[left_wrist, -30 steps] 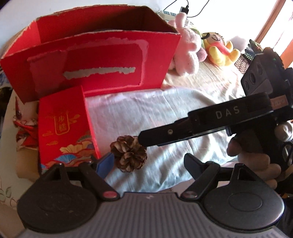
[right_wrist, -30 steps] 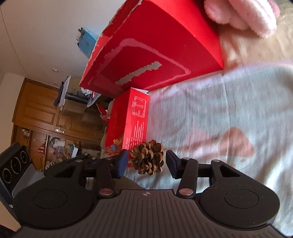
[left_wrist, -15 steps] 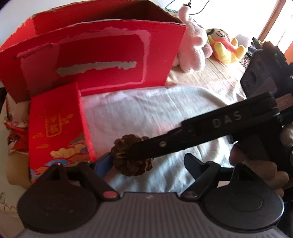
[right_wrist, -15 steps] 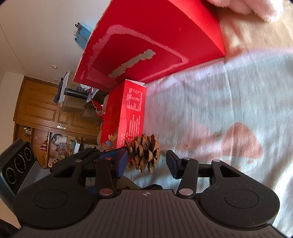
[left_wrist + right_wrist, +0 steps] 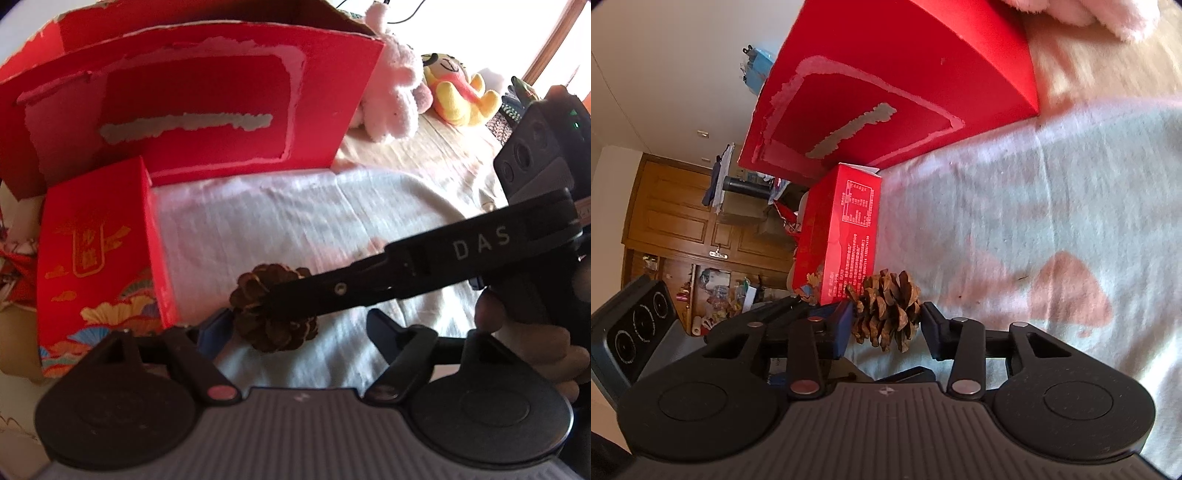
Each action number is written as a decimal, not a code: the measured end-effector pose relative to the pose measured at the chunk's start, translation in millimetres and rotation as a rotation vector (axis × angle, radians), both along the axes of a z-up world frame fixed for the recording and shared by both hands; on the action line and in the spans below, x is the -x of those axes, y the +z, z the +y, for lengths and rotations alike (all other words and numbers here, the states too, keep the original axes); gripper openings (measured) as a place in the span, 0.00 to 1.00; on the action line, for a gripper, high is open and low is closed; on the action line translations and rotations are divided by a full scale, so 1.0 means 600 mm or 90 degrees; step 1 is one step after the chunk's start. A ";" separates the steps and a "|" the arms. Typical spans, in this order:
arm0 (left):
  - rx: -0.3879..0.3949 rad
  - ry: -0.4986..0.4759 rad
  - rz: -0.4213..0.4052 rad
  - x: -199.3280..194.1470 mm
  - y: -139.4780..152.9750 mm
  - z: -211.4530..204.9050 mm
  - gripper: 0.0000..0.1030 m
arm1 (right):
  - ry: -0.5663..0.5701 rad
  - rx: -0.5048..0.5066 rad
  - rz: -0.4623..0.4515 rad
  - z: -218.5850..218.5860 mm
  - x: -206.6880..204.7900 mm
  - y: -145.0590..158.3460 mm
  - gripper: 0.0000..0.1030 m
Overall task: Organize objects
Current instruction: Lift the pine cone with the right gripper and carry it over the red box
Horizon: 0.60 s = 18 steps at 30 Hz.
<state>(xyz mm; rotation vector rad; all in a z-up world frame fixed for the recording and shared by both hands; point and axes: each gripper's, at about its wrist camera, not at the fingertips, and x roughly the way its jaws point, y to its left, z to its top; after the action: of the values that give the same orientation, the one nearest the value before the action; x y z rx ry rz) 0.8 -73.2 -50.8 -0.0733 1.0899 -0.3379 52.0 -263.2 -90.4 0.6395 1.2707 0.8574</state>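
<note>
The right gripper brackets the pine cone, pads at its flanks; we cannot tell whether it grips yet. The left gripper stands spread just beside it. We judge the cone light, stiff and brittle-scaled, best held across its middle. It lies on a pale cloth, near a small red box and an open red carton. Wooden cabinets stand beyond.

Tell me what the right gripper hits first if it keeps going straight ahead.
The pine cone: it already sits between the right gripper's open jaws, so it meets that first. Beyond it likely comes the small red box, though depth is unclear.
</note>
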 end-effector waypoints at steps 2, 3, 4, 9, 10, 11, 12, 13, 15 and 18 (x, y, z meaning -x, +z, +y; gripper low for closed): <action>0.004 -0.004 0.001 -0.003 0.001 -0.003 0.67 | -0.004 0.006 -0.003 -0.005 -0.001 0.003 0.42; 0.003 -0.005 0.001 -0.004 0.002 -0.005 0.64 | -0.006 0.010 -0.003 -0.007 -0.001 0.005 0.42; 0.001 -0.007 0.000 -0.005 0.002 -0.007 0.62 | -0.008 0.013 -0.004 -0.010 -0.001 0.007 0.42; -0.005 -0.025 -0.024 -0.007 0.023 -0.026 0.59 | -0.018 0.023 -0.013 -0.022 0.003 0.020 0.42; -0.002 -0.027 -0.030 -0.008 0.029 -0.029 0.59 | -0.020 0.023 -0.020 -0.026 0.004 0.027 0.42; 0.002 -0.028 -0.038 -0.009 0.036 -0.032 0.59 | -0.024 0.023 -0.028 -0.026 0.005 0.032 0.42; 0.006 -0.030 -0.044 -0.011 0.043 -0.035 0.59 | -0.028 0.023 -0.037 -0.029 0.005 0.039 0.42; 0.011 -0.031 -0.051 -0.013 0.050 -0.038 0.59 | -0.032 0.024 -0.047 -0.033 0.006 0.049 0.42; 0.022 -0.034 -0.068 -0.016 0.066 -0.044 0.59 | -0.039 0.023 -0.064 -0.040 0.005 0.064 0.42; 0.044 -0.036 -0.092 -0.021 0.093 -0.048 0.59 | -0.050 0.021 -0.095 -0.054 0.006 0.091 0.42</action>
<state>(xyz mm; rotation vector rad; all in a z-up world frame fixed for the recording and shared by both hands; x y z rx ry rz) 13.4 -102.1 4.8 -0.0789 0.9386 -0.4260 48.2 -295.3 -35.6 0.5841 1.1155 0.8018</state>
